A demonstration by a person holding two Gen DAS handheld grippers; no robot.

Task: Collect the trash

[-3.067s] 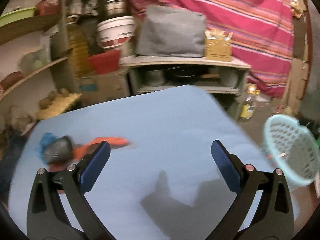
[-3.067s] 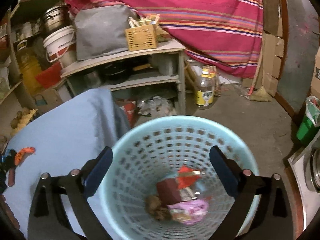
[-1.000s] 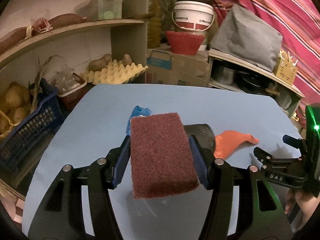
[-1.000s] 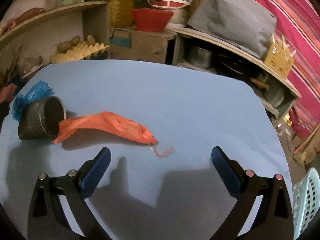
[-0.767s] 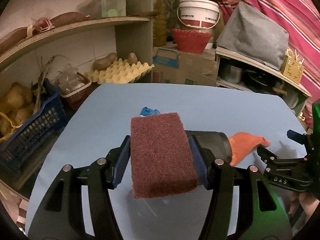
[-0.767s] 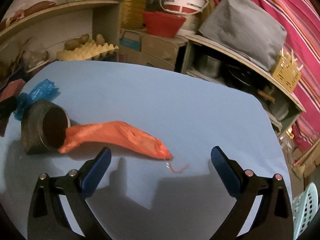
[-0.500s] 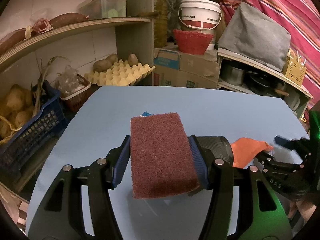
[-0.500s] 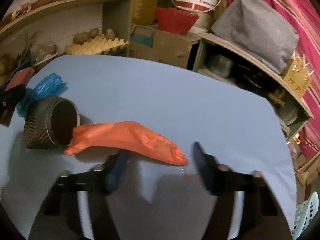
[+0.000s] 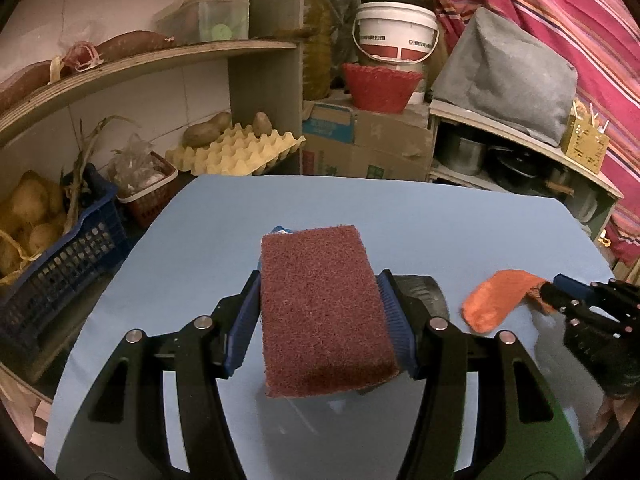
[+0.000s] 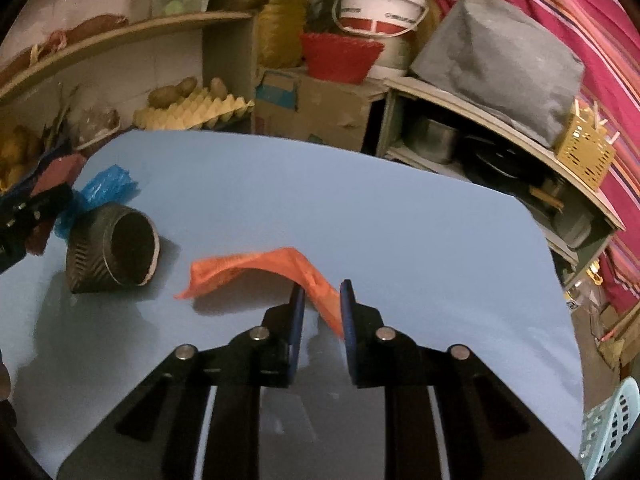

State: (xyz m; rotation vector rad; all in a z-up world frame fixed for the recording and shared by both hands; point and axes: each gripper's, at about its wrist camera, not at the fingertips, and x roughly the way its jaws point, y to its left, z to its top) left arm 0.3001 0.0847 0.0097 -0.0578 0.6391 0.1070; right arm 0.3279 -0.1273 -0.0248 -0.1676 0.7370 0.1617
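Observation:
My left gripper (image 9: 320,308) is shut on a maroon scouring sponge (image 9: 324,312) and holds it above the blue table (image 9: 400,224). My right gripper (image 10: 322,292) is shut on one end of an orange plastic bag (image 10: 260,266); the bag lifts off the table. It also shows at the right of the left wrist view (image 9: 500,296). A dark ribbed paper cup (image 10: 112,250) lies on its side left of the bag. A crumpled blue plastic bag (image 10: 106,190) lies behind the cup. The left gripper with the sponge shows at the left edge of the right wrist view (image 10: 36,200).
A light blue trash basket (image 10: 612,428) stands off the table's right corner. Shelves with potatoes, an egg tray (image 9: 236,152), a blue crate (image 9: 52,248), a cardboard box (image 9: 360,144), a red bowl and a white bucket crowd the far side.
My right gripper moved forward and closed on the orange bag, lifting its end. My left gripper took the sponge earlier and keeps holding it, drifting slightly.

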